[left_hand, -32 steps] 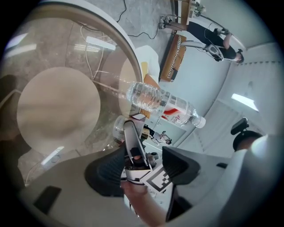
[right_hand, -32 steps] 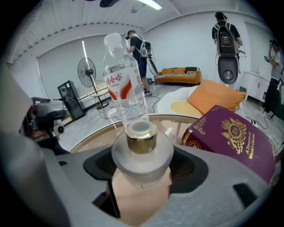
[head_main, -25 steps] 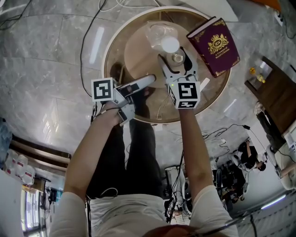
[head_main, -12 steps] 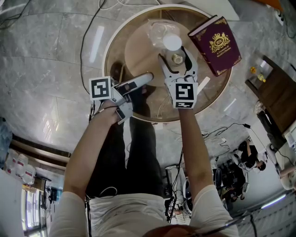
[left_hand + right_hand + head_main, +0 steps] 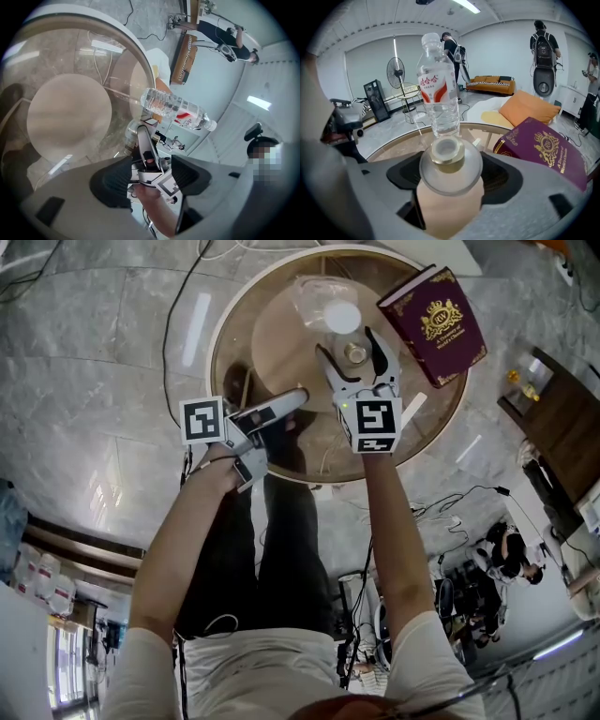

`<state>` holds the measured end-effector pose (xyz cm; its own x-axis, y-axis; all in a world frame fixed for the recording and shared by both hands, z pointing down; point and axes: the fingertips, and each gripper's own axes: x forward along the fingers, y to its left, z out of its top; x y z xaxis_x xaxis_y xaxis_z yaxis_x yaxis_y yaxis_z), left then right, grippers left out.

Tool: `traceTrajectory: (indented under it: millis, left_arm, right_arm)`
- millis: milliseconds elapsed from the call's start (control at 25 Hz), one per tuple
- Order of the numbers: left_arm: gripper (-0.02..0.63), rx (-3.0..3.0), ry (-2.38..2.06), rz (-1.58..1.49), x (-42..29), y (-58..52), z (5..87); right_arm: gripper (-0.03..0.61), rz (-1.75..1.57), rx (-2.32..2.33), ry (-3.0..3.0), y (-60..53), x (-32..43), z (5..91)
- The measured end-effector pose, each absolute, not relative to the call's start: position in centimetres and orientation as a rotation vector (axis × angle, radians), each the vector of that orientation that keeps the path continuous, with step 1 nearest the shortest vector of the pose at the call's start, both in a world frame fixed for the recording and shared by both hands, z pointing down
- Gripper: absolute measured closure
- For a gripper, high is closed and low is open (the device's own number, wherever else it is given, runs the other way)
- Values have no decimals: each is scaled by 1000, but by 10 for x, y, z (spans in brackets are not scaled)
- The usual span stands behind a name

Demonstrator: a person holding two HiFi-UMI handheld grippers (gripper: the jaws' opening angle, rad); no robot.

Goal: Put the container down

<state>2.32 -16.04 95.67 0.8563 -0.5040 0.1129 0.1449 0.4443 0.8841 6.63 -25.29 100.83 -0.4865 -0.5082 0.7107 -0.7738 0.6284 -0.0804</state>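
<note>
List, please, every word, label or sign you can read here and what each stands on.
"娃哈哈", in red, as far as I can read: label of the water bottle.
Gold crest and lettering on the maroon book: too blurred to read.
Container: no print visible.

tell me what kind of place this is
Probably a large open office or studio lounge rather than a home: a polished marble floor with loose cables, a round glass table, and an orange sofa across the room.

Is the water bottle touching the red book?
Apart. The right gripper view shows bare table between the water bottle and the book.
</note>
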Motion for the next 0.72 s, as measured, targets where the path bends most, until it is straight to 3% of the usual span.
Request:
traceTrajectory:
  millis: [320,520,720]
  left_arm:
    - [382,1091,-369,-382,22,-166,919]
    - [450,1127,-337,-383,24,-167,867]
    - [462,1150,-293,-319,29,-156,811]
  right_arm:
    - [229,534,1024,-2193,-255,66,967]
    - [281,558,1047,-2202,-244,67,914]
    - [343,591,1103,-2205,-239,70,847]
